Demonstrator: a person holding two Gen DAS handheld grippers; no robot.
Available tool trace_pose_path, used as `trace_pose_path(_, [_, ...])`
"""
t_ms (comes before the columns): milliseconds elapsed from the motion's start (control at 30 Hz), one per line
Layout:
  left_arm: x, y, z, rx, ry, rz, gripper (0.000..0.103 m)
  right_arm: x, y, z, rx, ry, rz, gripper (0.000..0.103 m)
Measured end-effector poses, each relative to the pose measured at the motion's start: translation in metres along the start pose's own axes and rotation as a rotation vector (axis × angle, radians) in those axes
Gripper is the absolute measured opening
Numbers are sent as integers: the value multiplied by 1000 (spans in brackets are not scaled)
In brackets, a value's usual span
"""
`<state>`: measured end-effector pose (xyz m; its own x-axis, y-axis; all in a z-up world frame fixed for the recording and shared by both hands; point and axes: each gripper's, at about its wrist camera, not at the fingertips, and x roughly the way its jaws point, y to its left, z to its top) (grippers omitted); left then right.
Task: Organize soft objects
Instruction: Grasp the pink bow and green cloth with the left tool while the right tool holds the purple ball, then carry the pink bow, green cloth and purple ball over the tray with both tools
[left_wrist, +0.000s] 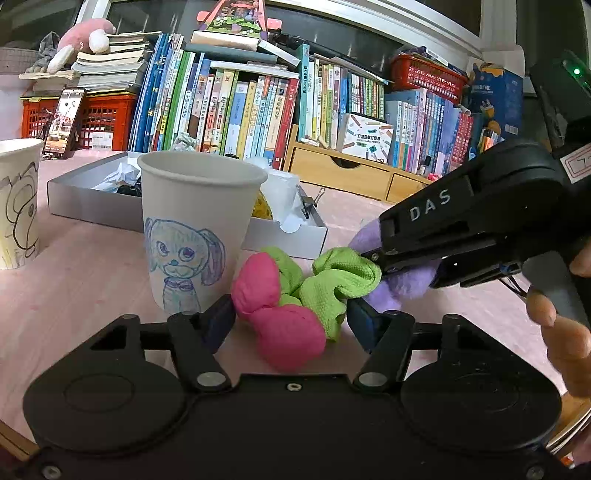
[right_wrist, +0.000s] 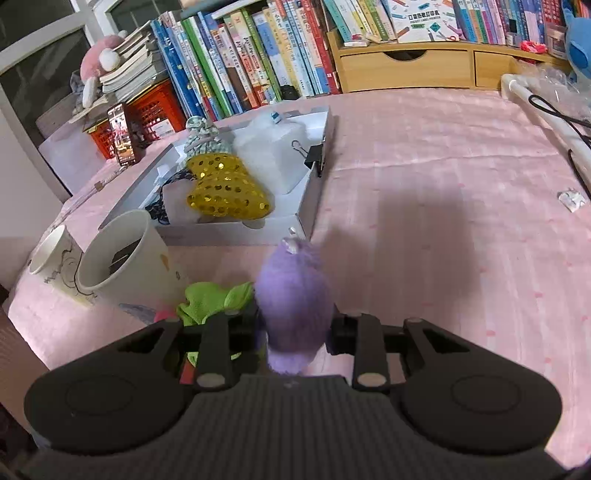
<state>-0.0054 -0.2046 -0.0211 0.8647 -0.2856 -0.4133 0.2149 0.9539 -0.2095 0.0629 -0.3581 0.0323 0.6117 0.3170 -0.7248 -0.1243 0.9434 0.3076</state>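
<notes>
**Purple toy clamped, pink-green toy between open fingers**

The left gripper (left_wrist: 291, 319) stands released, its fingers either side of the pink and green toy (left_wrist: 291, 295) lying on the pink cloth (left_wrist: 92, 266) but not pressing it. The right gripper (right_wrist: 295, 332) is clenched on the purple plush (right_wrist: 293, 299), just beside the green part. Beyond stand a drawn-on cup (left_wrist: 195, 225), then the grey box (right_wrist: 314, 192) holding a yellow sequin pouch (right_wrist: 225, 192).

Purple plush toy (right_wrist: 291, 295), pink tablecloth (right_wrist: 443, 221)
</notes>
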Motion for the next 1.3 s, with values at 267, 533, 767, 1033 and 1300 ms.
trace_pose_path(267, [3,0,-1,-1,1,4,73,8,-8,22,1,-38,-87,35])
trace_pose_path(533, [5,0,-1,-1,0,-16,72,25,3,17,-49,59,-2,35])
trace_pose_path(767, [-1,-4,0,18,-15,-24,41,21,3,12,-41,67,6,35])
trace_pose_path(1033, [-13,-2,8,28,-22,-73,38,6,-1,10,10,34,-2,36])
trace_pose_path(1300, [-39,-4,31,99,-65,-117,38,-27,6,12,28,-69,-29,37])
